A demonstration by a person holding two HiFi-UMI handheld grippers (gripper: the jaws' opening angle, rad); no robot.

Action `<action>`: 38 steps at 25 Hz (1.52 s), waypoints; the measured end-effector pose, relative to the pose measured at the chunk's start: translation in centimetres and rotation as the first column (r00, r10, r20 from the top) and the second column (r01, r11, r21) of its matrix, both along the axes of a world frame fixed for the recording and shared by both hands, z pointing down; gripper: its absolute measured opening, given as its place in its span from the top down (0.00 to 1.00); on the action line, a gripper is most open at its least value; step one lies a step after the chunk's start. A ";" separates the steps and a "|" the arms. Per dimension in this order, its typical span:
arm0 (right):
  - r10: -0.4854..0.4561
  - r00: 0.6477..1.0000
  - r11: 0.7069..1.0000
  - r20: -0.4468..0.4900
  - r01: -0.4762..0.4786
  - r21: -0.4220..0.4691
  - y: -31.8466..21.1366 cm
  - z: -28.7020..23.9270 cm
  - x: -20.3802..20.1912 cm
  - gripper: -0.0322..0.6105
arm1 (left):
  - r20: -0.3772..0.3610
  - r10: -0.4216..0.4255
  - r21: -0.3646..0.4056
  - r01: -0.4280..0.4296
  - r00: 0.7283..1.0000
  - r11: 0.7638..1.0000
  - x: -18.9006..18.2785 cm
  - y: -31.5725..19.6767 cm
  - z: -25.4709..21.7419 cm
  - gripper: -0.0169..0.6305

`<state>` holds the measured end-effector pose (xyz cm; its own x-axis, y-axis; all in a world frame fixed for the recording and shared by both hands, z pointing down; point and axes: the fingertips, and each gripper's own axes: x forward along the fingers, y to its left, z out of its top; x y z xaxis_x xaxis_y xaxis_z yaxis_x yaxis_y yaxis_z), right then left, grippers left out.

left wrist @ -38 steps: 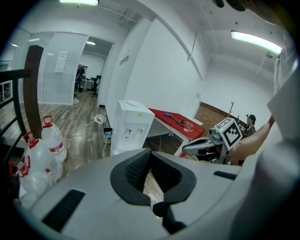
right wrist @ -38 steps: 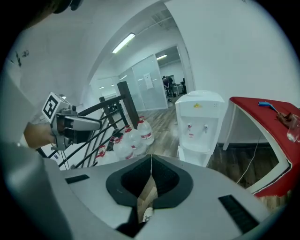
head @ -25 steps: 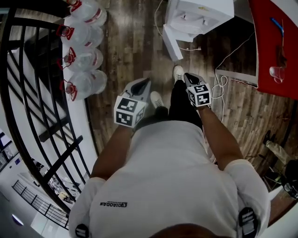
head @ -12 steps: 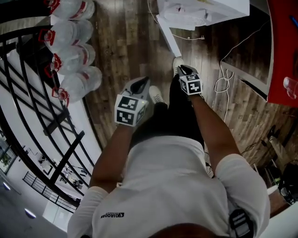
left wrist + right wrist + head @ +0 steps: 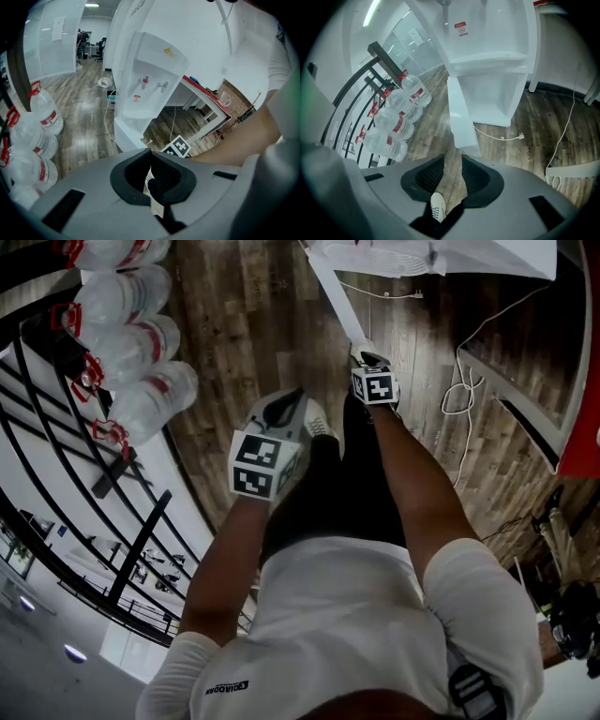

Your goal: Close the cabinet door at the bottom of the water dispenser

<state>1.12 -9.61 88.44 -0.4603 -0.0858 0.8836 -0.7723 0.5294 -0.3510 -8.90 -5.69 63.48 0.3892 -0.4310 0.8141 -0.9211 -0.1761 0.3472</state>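
Note:
The white water dispenser (image 5: 150,89) stands ahead with its bottom cabinet (image 5: 492,101) open and empty. Its white door (image 5: 459,117) swings out toward me, also seen from above as the door (image 5: 333,292). My right gripper (image 5: 452,159) points at the door's near edge from just short of it, jaws a narrow gap apart, holding nothing. From the head view the right gripper (image 5: 370,357) is by the door's end; contact cannot be judged. My left gripper (image 5: 289,409) hangs back over my legs. In its own view the left gripper (image 5: 150,152) has jaws almost together and empty.
Several large water bottles (image 5: 131,343) with red caps lie on the wood floor at the left, beside a black railing (image 5: 56,381). A white power cable (image 5: 459,381) and a plug (image 5: 518,137) trail on the floor at the right, near a red-topped table (image 5: 206,93).
I have stepped toward the dispenser, so it slid up the head view. The right gripper reached forward to the door's end. The left gripper stayed near my body.

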 end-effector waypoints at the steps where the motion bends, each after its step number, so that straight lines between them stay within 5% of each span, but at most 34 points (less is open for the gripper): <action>1: 0.007 1.000 1.000 -0.005 -0.007 -0.007 -0.1 0.6 -0.1 0.80 | -0.001 -0.002 0.001 0.002 1.000 1.000 0.1 -0.2 0.3 0.98; 21: 0.181 0.982 0.984 -0.049 -0.180 0.010 -3.6 2.8 1.5 0.80 | -0.034 -0.004 -0.072 0.001 0.999 0.997 1.5 0.1 2.6 0.98; 38: 0.136 0.982 0.981 -0.130 -0.115 0.159 -13.3 2.9 8.7 0.80 | -0.047 0.037 -0.098 -0.041 0.998 0.994 3.4 -1.3 4.6 0.98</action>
<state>9.81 -22.93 91.33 -0.3102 -0.2716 0.9110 -0.8718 0.4636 -0.1586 -5.53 -6.95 68.08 0.4416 -0.3327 0.8333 -0.8972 -0.1740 0.4060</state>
